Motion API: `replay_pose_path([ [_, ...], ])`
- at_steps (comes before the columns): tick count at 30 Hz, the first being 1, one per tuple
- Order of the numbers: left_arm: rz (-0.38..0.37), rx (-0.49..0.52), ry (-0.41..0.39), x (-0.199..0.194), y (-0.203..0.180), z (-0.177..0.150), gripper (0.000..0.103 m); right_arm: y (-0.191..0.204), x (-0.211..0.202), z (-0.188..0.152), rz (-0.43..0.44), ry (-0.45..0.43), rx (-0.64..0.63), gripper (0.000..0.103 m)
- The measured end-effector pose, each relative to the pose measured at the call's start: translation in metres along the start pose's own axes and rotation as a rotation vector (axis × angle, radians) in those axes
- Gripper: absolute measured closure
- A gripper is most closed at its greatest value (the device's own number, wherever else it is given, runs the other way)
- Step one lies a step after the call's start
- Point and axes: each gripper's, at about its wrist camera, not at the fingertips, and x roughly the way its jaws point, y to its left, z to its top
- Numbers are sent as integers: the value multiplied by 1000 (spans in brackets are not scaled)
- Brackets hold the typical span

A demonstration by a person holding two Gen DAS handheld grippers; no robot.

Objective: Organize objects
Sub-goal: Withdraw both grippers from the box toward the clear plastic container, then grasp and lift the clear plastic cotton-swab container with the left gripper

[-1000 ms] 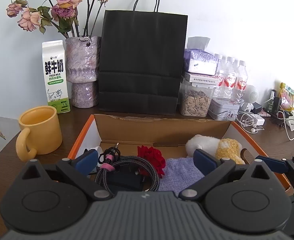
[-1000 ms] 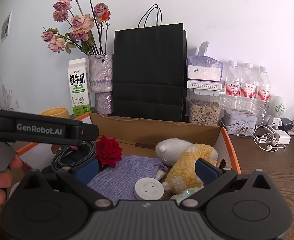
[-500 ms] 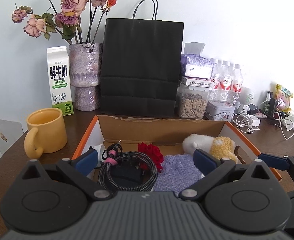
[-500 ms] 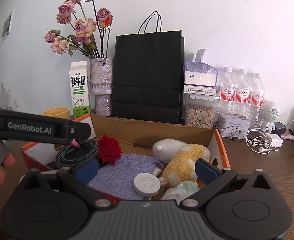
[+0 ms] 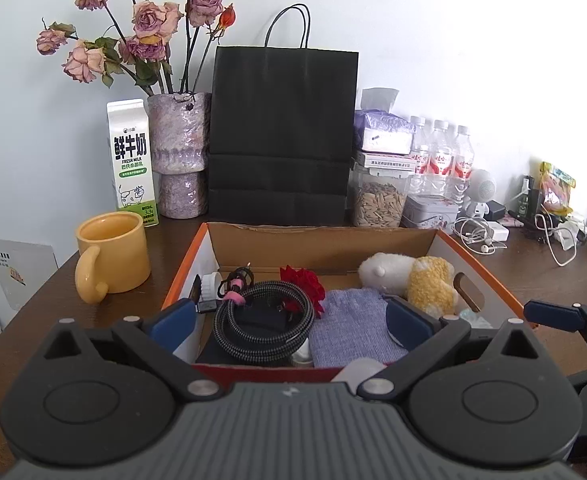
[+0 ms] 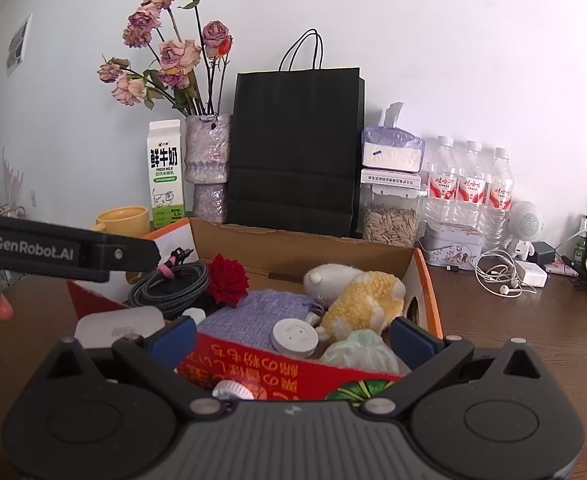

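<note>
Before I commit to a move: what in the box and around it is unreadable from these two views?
- Left wrist view: white round thing behind the coiled cable, mostly hidden.
- Right wrist view: white cap cut off by the right gripper; the left gripper's bar hides the yellow mug.

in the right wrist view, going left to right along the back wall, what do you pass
milk carton → vase → black bag → seed jar → water bottles → white speaker
</note>
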Motion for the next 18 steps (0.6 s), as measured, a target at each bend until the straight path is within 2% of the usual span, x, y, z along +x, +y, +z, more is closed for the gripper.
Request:
replay_pose_path([
  [9, 6, 3, 23, -16, 7, -17, 0, 0, -19, -16, 5, 34, -7, 0],
  [18, -32, 56, 99, -15, -1, -47, 0, -4, -23, -35, 7, 80, -5, 0],
])
